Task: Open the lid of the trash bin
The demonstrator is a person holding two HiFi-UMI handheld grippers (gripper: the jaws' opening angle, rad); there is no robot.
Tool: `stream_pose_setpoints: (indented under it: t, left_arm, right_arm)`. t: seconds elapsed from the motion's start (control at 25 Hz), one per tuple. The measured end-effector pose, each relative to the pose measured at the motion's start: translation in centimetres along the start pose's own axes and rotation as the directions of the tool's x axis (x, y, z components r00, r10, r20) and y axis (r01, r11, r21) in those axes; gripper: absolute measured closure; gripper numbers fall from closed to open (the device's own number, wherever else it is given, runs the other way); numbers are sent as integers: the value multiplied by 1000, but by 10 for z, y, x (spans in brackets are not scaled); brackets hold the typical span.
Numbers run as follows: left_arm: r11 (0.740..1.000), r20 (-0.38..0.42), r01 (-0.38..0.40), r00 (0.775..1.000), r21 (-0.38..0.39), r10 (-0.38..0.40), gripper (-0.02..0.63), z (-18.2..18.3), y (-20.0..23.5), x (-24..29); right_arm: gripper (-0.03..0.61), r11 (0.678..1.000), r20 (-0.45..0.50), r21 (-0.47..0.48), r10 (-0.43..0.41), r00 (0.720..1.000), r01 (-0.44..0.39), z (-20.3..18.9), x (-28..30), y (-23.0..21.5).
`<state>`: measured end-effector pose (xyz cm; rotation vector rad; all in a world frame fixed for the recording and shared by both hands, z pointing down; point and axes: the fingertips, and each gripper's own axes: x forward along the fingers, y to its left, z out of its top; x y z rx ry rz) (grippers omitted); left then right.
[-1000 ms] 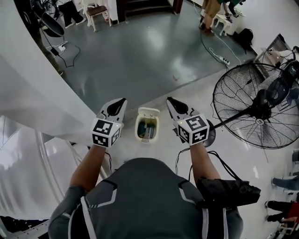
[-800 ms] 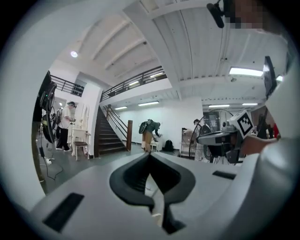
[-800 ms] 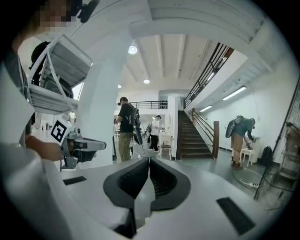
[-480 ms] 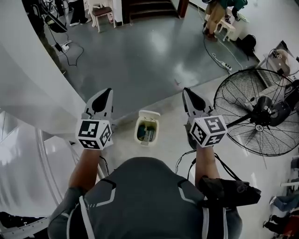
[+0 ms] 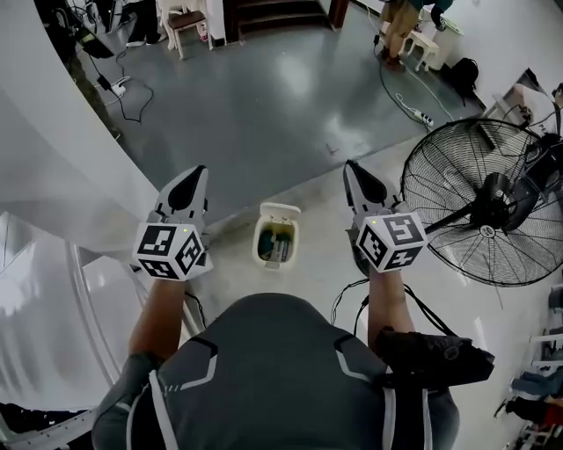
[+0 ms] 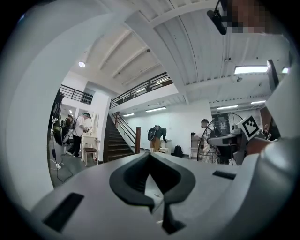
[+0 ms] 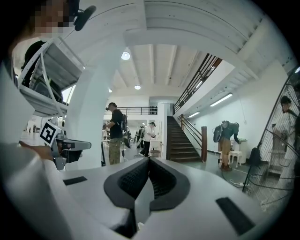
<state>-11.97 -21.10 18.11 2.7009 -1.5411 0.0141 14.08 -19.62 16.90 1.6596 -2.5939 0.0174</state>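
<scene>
Big floor fan (image 5: 479, 202) at right. White power strip (image 5: 412, 105) with its cable on grey floor (image 5: 264, 97). Staircase (image 5: 273, 13) at top, wooden stool (image 5: 185, 22) left of it. Black backpack (image 5: 464, 75) beside white stool (image 5: 420, 44). Black bag (image 5: 435, 356) lower right.

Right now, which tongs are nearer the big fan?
Right. The right tongs hang just left of the fan in the head view; the left tongs are on the far side of the bin from it.
</scene>
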Motion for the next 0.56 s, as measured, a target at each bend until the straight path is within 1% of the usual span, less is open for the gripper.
stream_pose_setpoints:
  t: [0.12, 0.24, 0.32, 0.44, 0.56]
  left_arm:
    - [1000, 2, 4, 1000, 3, -4, 604, 0, 1, -1]
    - [999, -1, 5, 1000, 34, -5, 604, -1, -3, -2]
    - [999, 10, 1, 1000, 49, -1, 604, 2, -5, -6]
    - [999, 25, 3, 1000, 46, -4, 604, 9, -5, -15]
    - [999, 25, 11, 1000, 40, -12, 604, 15, -6, -22]
  right_arm:
    - [552, 1000, -5, 6, -2, 1000, 2, -2, -1, 2]
    - [552, 1000, -5, 7, -5, 1000, 5, -2, -4, 1]
    - [552, 1000, -1, 1, -13, 1000, 13, 0, -8, 2]
    - [552, 1000, -3, -16, -22, 1000, 22, 4, -13, 12]
    - [552, 1000, -8, -6, -16, 1000, 16, 6, -18, 23]
